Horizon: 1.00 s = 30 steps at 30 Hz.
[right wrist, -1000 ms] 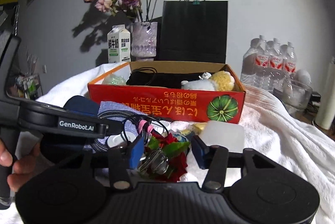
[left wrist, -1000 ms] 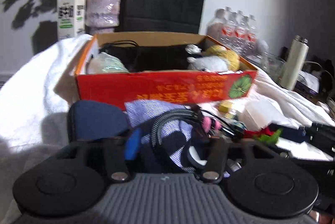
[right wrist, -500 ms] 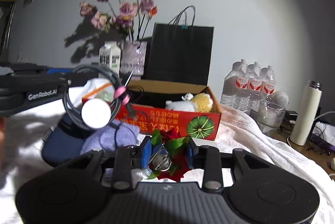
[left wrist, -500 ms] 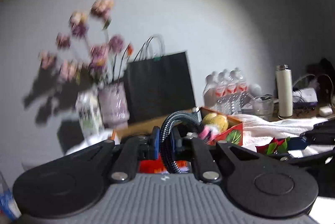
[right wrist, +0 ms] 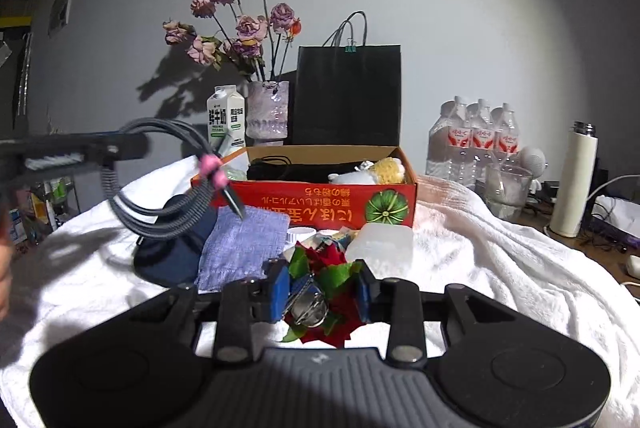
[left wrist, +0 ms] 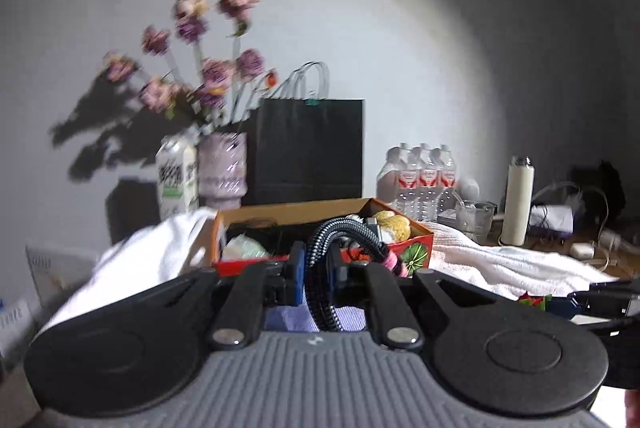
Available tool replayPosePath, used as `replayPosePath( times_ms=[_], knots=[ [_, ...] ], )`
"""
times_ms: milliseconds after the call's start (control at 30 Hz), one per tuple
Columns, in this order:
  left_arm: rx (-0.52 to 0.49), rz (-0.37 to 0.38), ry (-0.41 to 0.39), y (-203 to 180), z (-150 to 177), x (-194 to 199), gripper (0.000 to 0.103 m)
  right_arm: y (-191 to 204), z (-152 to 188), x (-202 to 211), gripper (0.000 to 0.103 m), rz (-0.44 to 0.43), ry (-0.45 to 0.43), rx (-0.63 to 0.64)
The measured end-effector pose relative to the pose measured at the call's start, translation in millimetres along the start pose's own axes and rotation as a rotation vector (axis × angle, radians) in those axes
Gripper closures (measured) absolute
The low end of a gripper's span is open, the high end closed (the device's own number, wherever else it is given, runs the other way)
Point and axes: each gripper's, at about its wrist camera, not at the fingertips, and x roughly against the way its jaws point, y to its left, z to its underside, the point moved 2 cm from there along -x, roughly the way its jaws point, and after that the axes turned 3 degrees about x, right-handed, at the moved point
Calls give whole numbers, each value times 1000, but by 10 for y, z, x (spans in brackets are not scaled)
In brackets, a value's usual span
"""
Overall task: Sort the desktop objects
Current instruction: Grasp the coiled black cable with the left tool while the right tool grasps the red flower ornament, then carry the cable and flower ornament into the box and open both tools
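A coiled cable (left wrist: 326, 268), now lifted off the cloth, is pinched between the left gripper (left wrist: 318, 274) jaws; a red flower (right wrist: 324, 292) is clamped by the right gripper (right wrist: 320, 288). Boxing comes next.

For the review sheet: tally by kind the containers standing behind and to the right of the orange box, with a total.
Milk carton: 1
Vase: 1
Black paper bag: 1
Water bottles: 3 visible
Glass cup: 1
White flask: 1
Total: 8
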Motion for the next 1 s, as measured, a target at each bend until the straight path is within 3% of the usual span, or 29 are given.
replayPosePath(
  times_ms=[133, 233, 500, 633, 867, 1000],
  knots=[
    [52, -12, 24, 125, 106, 309, 91, 54, 37, 245, 71, -15, -25, 26],
    [115, 20, 60, 179, 230, 479, 91, 94, 80, 411, 71, -41, -17, 36],
    [68, 109, 192, -22, 570, 434, 91, 274, 243, 534, 71, -82, 31, 71],
    [55, 114, 196, -57, 606, 473, 91, 287, 269, 493, 71, -90, 48, 61],
    [75, 88, 208, 48, 285, 267, 91, 152, 66, 383, 71, -109, 27, 41],
    [131, 167, 221, 196, -202, -64, 91, -43, -364, 229, 71, -150, -24, 40]
  ],
)
